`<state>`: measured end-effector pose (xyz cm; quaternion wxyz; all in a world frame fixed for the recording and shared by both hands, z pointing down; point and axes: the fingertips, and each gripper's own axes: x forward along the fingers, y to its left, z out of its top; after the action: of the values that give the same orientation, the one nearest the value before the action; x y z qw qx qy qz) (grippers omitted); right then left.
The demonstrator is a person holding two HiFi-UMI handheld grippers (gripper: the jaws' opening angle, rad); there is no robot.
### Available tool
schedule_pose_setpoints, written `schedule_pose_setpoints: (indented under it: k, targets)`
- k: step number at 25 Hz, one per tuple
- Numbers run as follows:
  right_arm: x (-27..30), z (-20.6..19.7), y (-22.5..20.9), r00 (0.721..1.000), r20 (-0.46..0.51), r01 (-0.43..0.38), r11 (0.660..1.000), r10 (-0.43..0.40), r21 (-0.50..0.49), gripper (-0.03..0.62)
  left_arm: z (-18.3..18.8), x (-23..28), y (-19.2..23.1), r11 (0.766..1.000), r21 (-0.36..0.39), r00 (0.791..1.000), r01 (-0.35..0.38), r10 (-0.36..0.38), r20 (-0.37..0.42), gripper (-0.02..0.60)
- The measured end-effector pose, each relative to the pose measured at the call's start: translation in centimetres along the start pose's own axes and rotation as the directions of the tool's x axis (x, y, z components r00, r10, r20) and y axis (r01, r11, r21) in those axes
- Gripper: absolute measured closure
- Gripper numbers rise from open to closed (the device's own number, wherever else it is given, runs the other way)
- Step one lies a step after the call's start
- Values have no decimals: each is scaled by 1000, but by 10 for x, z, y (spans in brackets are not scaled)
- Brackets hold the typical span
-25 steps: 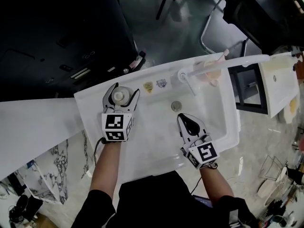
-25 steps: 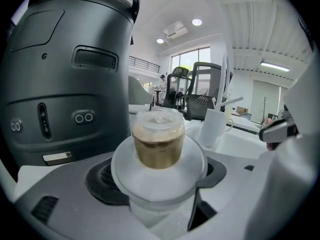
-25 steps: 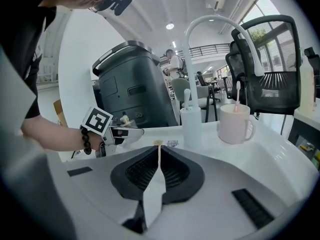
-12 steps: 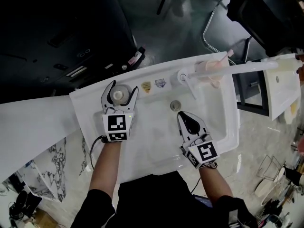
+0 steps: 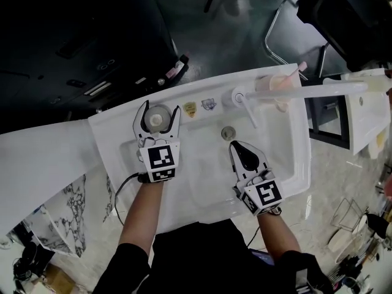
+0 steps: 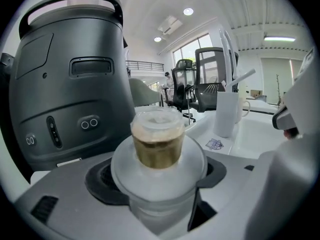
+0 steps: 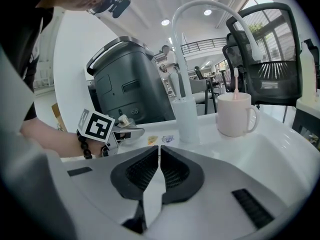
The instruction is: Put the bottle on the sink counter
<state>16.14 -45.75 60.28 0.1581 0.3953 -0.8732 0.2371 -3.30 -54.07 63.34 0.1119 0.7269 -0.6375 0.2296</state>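
A small frosted bottle [image 5: 158, 116] with a pale cap and brownish contents stands at the back left of the white sink counter [image 5: 116, 133]. My left gripper [image 5: 158, 109] has its jaws wide around it, and in the left gripper view the bottle [image 6: 157, 144] fills the gap, with both pads against its body. The right gripper view also shows the bottle [image 7: 123, 120] held there. My right gripper [image 5: 243, 154] hovers over the basin near the drain [image 5: 228, 132], shut and empty [image 7: 159, 149].
A long white faucet [image 5: 294, 90] reaches across the back right, beside a pink mug [image 5: 272, 89] holding a toothbrush. Two stickers [image 5: 199, 107] lie on the back rim. A dark grey appliance [image 6: 65, 84] stands just behind the bottle. Office chairs are beyond the sink.
The left hand has swung slightly to the right while the bottle stays at the same back-left spot on the counter. The right gripper has barely moved.
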Motion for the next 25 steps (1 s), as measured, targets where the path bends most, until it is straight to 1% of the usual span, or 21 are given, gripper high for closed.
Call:
schedule_pose_setpoints:
  k: [5, 8, 10, 13, 15, 19, 23, 25]
  targets:
    - [6, 1, 6, 1000, -1, -15, 1000, 15, 9, 562, 1, 4, 0, 997, -45, 998, -68, 67, -15, 230]
    - [5, 0, 8, 1000, -5, -28, 1000, 28, -6, 562, 1, 4, 1, 995, -45, 996, -89, 89, -13, 229]
    - [4, 1, 7, 999, -3, -32, 999, 32, -7, 562, 0, 5, -1, 996, -35, 997, -82, 81, -14, 225]
    - [-1, -2, 3, 1000, -3, -19, 999, 19, 48, 562, 0, 6, -7, 999, -21, 999, -44, 43, -22, 187]
    - [-5, -6, 2, 1000, -2, -19, 997, 19, 70, 562, 0, 6, -9, 999, -22, 999, -32, 31, -24, 181]
    - [-11, -6, 4, 1000, -5, -12, 998, 12, 67, 562, 1, 5, -8, 999, -50, 1000, -18, 18, -18, 169]
    - [-18, -4, 5, 1000, 13, 5, 998, -5, 66, 562, -1, 0, 1, 994, -106, 1000, -17, 16, -12, 153]
    - [-22, -4, 7, 1000, 18, 12, 998, -13, 56, 562, -1, -6, 2, 994, -113, 1000, 0, -1, -8, 150]
